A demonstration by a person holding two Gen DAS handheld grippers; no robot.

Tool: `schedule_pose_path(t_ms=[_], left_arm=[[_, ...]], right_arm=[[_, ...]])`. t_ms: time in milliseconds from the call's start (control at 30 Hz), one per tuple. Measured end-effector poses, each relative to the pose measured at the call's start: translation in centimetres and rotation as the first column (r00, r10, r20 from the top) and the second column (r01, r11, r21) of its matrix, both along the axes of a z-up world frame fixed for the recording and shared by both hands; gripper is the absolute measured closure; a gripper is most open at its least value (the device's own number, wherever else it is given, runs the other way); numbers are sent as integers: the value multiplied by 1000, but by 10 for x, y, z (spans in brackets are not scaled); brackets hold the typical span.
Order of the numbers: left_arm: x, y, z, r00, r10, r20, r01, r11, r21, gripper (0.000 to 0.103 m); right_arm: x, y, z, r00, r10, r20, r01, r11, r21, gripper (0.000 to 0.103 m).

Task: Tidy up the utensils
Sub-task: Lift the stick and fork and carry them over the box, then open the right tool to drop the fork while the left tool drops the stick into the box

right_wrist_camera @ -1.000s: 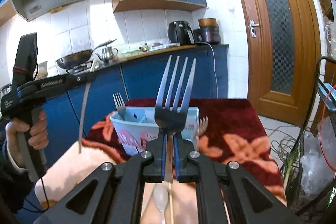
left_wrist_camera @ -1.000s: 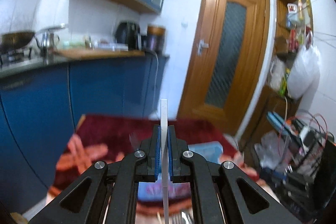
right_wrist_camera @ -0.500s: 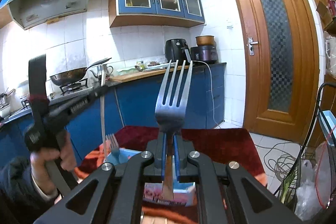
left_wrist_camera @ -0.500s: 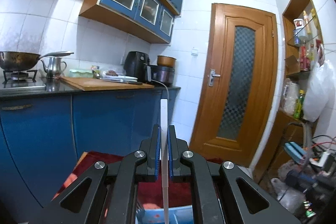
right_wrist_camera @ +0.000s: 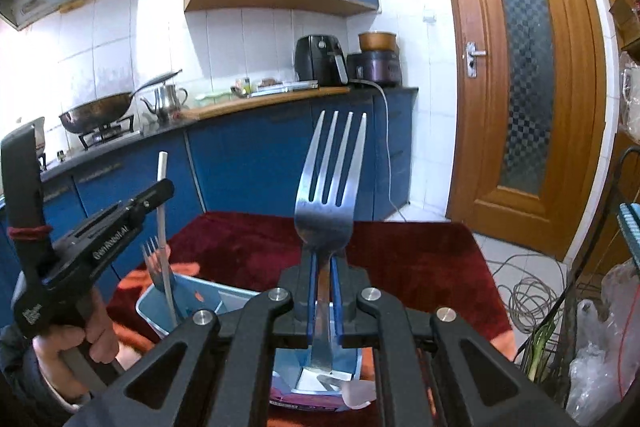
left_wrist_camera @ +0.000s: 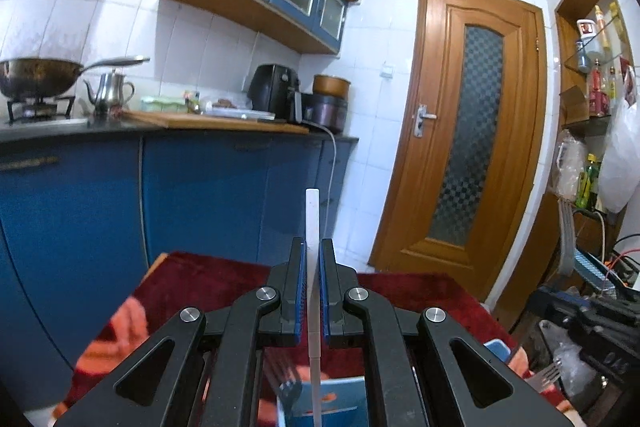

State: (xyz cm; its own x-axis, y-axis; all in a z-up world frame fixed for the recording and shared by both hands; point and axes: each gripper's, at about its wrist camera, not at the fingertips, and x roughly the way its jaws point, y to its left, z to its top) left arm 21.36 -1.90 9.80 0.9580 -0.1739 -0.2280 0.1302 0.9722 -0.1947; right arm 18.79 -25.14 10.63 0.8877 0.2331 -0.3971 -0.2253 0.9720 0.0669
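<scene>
Two utensils hang over the blue bin — the left gripper pinching a white stick, its tip inside, the right gripper pinching a fork (tines up). Releasing off-centre could drop either onto the red-clothed bench.
</scene>
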Motion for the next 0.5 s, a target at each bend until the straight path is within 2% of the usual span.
schedule_pose_path(t_ms=[133, 200, 267, 333, 500], left_arm=[[-1, 7, -2, 1000, -18, -25, 18, 1000, -8, 95], [-3, 8, 0, 999, -35, -40, 35, 999, 7, 89], [-6, 8, 3, 998, -42, -44, 43, 999, 14, 72], [-13, 10, 6, 998, -47, -34, 47, 999, 24, 66], [-29, 9, 15, 997, -62, -47, 65, 996, 63, 66]], right_arm=[[2, 4, -7, 1000, 15, -26, -15, 1000, 3, 93], [1, 5, -7, 999, 27, -28, -27, 1000, 16, 89], [0, 5, -3, 999, 31, -21, -31, 999, 32, 79], [-5, 3, 3, 999, 43, 4, -43, 998, 52, 75], [-25, 4, 22, 997, 46, 64, -49, 998, 45, 71]])
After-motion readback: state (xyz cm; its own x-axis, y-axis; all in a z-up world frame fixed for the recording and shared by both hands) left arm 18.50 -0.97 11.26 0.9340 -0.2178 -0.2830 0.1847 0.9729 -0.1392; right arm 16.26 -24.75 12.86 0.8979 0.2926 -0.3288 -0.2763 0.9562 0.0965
